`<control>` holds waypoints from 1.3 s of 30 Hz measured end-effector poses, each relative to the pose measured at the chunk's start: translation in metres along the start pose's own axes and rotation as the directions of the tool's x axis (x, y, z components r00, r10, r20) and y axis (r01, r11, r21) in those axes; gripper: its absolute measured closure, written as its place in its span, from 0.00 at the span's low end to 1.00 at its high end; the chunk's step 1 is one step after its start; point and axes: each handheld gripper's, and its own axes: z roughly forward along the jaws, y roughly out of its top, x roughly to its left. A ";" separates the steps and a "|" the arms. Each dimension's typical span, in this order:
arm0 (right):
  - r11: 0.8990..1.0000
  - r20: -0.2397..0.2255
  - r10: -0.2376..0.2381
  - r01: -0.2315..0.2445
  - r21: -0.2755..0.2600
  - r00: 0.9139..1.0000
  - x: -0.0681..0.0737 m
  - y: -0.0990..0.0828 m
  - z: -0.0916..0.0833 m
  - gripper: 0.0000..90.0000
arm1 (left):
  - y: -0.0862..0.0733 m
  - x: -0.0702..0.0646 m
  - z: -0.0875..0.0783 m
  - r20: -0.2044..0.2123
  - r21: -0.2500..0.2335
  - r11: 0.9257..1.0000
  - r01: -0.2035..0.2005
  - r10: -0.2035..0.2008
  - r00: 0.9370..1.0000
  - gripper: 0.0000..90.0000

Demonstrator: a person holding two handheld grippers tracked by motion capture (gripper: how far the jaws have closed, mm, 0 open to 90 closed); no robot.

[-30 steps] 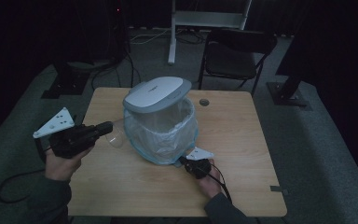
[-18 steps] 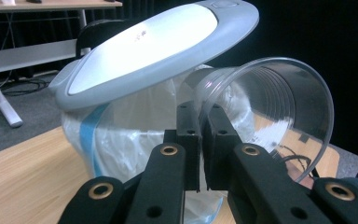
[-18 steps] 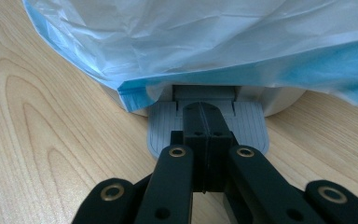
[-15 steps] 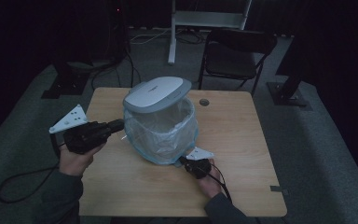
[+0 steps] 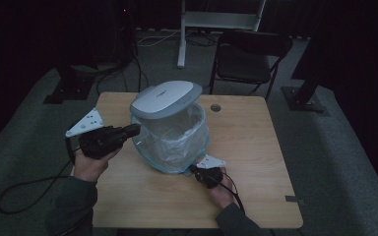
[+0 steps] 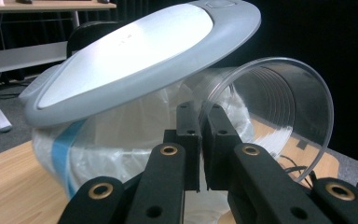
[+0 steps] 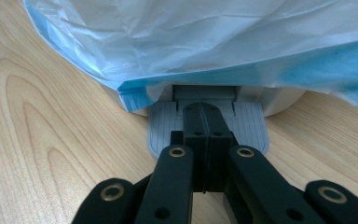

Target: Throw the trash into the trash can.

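A clear plastic cup (image 6: 279,116) was pinched by its rim in the left gripper (image 6: 204,126), just beside the lined pedal bin (image 5: 174,142) under its raised lid (image 5: 166,98). The right gripper (image 7: 204,123), jaws pressed together, was set on the bin's grey pedal (image 7: 165,130) at table (image 5: 256,142) level.

We hold the left gripper (image 5: 134,130) roughly level in our left hand (image 5: 91,164), its jaws pointing rightward in the high view and pinched together on the rim of a clear plastic cup (image 6: 279,112), as the left gripper view shows. Our right hand (image 5: 221,189) holds the right gripper (image 5: 194,170) low over the tabletop (image 5: 256,147), jaws fully closed and pressed on a grey foot pedal (image 7: 163,128). Both forearms enter from the bottom edge.
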 end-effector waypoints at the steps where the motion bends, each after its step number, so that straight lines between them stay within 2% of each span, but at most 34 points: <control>1: 1.000 0.000 0.001 -0.001 0.000 1.000 0.000 0.000 0.000 1.00 | 0.000 -0.001 0.002 0.003 0.000 1.000 0.002 -0.002 1.000 0.97; 26: 1.000 -0.001 0.001 -0.001 0.000 1.000 0.000 0.000 0.000 1.00 | 0.006 -0.007 0.033 0.039 0.001 1.000 -0.002 0.002 0.999 0.96; 39: 1.000 -0.001 0.000 0.000 -0.001 1.000 0.000 0.000 0.000 1.00 | 0.007 -0.008 0.045 0.025 0.007 1.000 0.000 0.000 1.000 0.96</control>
